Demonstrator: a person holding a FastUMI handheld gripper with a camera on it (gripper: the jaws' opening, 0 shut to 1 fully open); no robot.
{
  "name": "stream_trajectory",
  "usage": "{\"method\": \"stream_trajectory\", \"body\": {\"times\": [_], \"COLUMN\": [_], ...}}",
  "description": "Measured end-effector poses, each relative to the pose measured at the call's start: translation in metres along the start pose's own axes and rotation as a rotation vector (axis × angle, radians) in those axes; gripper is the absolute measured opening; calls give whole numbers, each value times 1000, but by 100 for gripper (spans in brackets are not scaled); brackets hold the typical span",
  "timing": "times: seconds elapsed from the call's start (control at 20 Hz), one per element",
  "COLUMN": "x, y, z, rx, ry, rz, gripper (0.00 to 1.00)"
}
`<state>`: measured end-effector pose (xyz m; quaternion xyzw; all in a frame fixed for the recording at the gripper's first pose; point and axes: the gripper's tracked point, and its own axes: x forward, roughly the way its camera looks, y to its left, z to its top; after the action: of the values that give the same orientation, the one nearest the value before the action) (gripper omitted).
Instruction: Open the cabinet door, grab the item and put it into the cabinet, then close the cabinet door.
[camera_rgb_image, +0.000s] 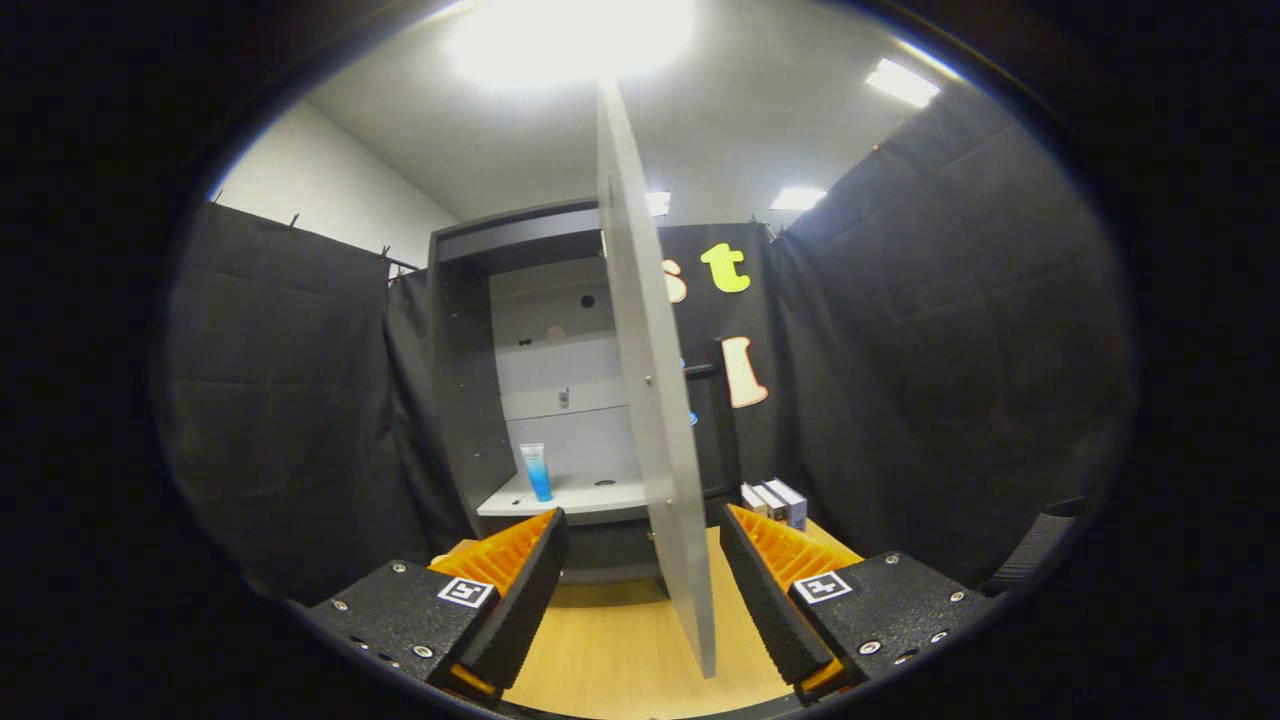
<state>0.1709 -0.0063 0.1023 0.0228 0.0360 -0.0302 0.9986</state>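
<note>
The claw (640, 590) is spread wide, its two fingers well apart and gripping nothing. The free edge of the cabinet door (650, 400) stands in the gap between them, closer to the right finger, and I cannot tell whether it touches either pad. The door is swung open and seen nearly edge-on, a pale grey panel rising at 12 o'clock from the claw up towards the ceiling light (570, 35).

At about 11 o'clock beyond the left finger stands the cabinet (465, 380), dark grey in its frame with a lighter back wall (a few small holes and a fitting show on that back wall). On its white bottom shelf (560, 497) a small tube (536, 471) stands upright, clear at the top and blue below, near the shelf's left side and just beyond the tip of the left finger. A dark spot lies on the shelf to the tube's right.

At about 1 o'clock, beyond the right finger, a few small boxes (775, 500) stand side by side on the wooden counter (620, 640), close to the black cloth wall. The counter runs pale and bare under the claw and the door's lower corner.
</note>
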Motion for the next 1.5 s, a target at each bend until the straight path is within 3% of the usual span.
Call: {"method": "stream_trajectory", "body": {"times": [0.3, 0.5, 0.8, 1.05, 1.5], "x": [14, 32, 61, 59, 52], "y": [-64, -109, -116, -107, -59], "z": [16, 24, 35, 40, 30], "rx": [33, -55, -149, -230, -204], "ry": [-32, -93, -114, -125, -118], "rz": [-171, -345, -437, -466, -380], "gripper": [94, 94, 94, 91, 91]}}
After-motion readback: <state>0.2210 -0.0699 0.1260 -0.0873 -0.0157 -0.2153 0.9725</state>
